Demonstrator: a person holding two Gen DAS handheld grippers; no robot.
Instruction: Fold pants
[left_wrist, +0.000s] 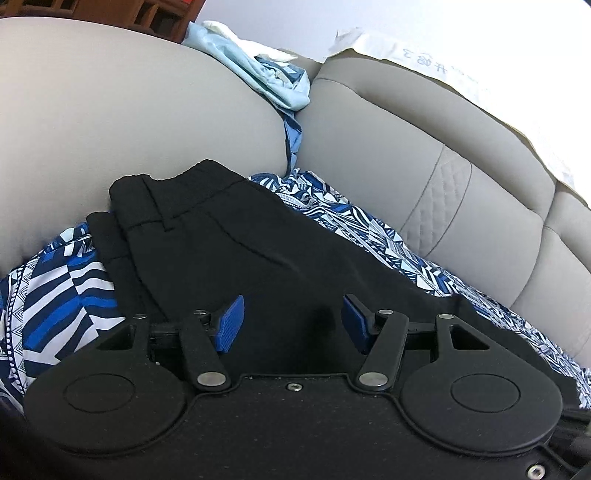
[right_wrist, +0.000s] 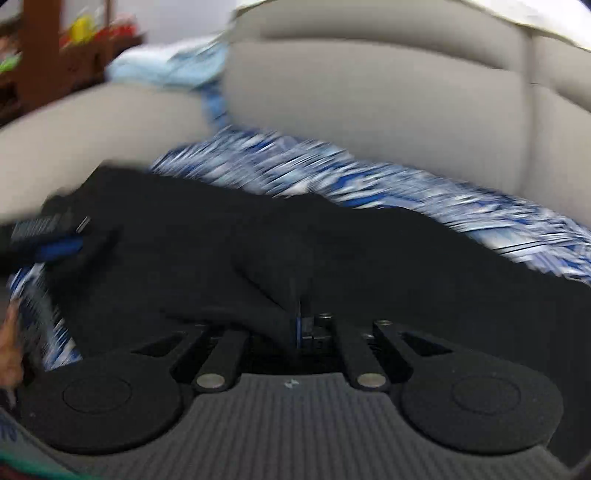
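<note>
Right gripper (right_wrist: 299, 325) has its fingers pinched together on a fold of the black pants (left_wrist: 236, 251), low centre of its blurred view, while the left gripper (left_wrist: 291, 321) hangs spread wide over the cloth, lower centre, gripping nothing. Pants lie on the patterned blue sheet (left_wrist: 55, 295) across the grey sofa (left_wrist: 369, 147). Best bet: carry that fold low and level, line up edges, and let the left pin the crease.

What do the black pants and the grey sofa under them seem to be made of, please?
The black pants look like a smooth, matte woven cloth, perhaps a polyester blend: crisp stitched seams and waistband, with no sheen. The grey sofa looks like leather or faux leather: a taut, softly glossy surface with stitched panels and one quilted patch; which of the two cannot be told.
</note>
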